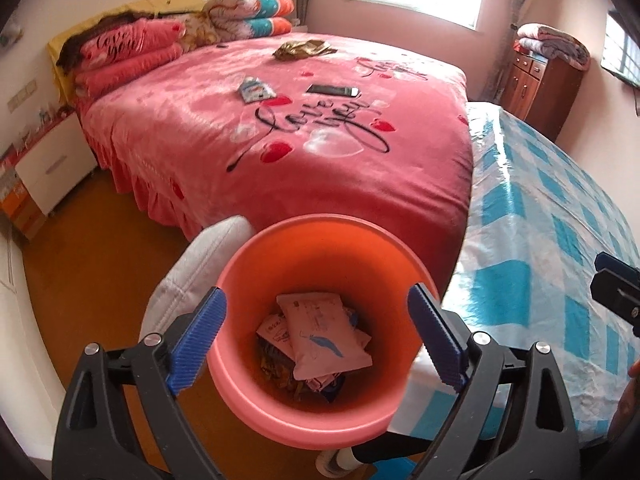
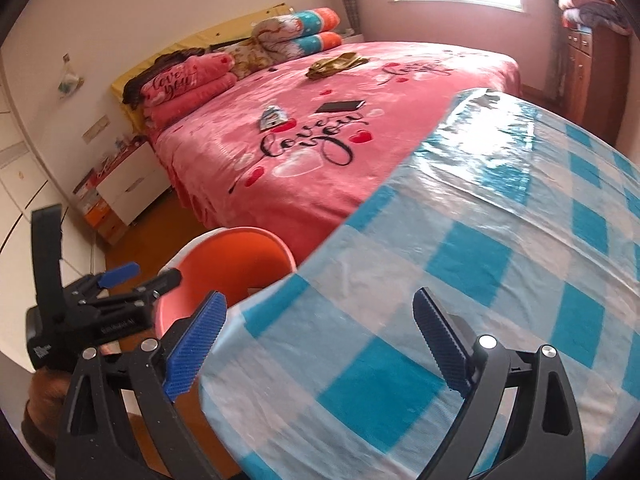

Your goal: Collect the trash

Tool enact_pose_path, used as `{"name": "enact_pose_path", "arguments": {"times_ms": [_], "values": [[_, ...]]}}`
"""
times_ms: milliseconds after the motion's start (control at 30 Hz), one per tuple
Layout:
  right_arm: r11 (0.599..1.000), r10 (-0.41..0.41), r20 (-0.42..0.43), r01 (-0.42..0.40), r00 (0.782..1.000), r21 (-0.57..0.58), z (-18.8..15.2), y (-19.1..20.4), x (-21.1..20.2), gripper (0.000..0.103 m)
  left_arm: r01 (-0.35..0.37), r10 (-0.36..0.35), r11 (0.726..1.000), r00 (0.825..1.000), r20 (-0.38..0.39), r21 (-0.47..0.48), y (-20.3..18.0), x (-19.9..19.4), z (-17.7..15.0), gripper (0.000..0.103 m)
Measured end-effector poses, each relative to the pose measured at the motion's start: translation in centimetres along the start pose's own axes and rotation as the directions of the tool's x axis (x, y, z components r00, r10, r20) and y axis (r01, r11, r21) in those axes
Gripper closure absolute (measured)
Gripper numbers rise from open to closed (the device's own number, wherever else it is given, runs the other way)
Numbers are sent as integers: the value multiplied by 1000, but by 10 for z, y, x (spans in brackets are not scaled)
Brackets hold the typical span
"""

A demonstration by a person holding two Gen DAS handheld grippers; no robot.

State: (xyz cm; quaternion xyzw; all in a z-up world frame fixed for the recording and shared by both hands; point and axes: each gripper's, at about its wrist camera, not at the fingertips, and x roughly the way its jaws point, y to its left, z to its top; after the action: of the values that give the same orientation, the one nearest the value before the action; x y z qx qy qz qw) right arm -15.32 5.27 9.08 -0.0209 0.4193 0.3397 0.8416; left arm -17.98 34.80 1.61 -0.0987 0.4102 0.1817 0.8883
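Observation:
An orange-pink trash bin [image 1: 320, 256] stands on the floor between the bed and the table. Inside lie a pink tissue packet [image 1: 320, 332] and other wrappers. My left gripper [image 1: 318, 292] hangs open right above the bin's mouth, with nothing between its blue pads. My right gripper [image 2: 319, 294] is open and empty over the blue checked tablecloth [image 2: 460, 248], with the bin [image 2: 240, 256] to its left. On the pink bed lie a blue-white wrapper [image 1: 254, 89] [image 2: 272, 117] and a crumpled gold piece [image 1: 304, 49] [image 2: 334, 63].
A dark phone [image 1: 332, 90] lies on the bedspread near the wrapper. A white padded object [image 1: 200, 272] leans beside the bin. A white nightstand [image 1: 52, 164] stands left of the bed, and a wooden cabinet [image 1: 536, 80] with folded blankets is at the far right.

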Motion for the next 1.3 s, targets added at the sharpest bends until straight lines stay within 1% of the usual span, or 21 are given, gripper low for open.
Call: {"name": "enact_pose_path", "arguments": {"times_ms": [100,167,367,600,833,1067,1167,1300], "values": [[1000,-18,19,17,1000,25,-6,-13,-8,10,-3,2,999,1000,17,35,-14,-7,6,11],[999,-35,31,34,999,38,-10,-22,-13,10,6,-8,998,999,32,56,-26,-12,9,11],[994,-88,73,83,993,73,-19,-46,-31,10,61,-67,992,997,48,109,-59,-21,17,11],[983,-155,137,139,978,116,-23,-75,-60,10,121,-138,977,987,85,177,-103,-35,24,10],[967,-227,185,199,956,159,-31,-103,-86,10,165,-194,957,976,101,240,-143,-46,22,10],[947,-297,219,259,929,189,-42,-127,-108,10,206,-236,939,968,84,276,-178,-48,18,10],[938,-326,225,283,918,202,-47,-136,-116,10,215,-248,932,965,83,291,-191,-49,17,5],[923,-361,230,310,904,229,-54,-150,-126,10,230,-268,922,960,84,312,-210,-50,16,4]]}}
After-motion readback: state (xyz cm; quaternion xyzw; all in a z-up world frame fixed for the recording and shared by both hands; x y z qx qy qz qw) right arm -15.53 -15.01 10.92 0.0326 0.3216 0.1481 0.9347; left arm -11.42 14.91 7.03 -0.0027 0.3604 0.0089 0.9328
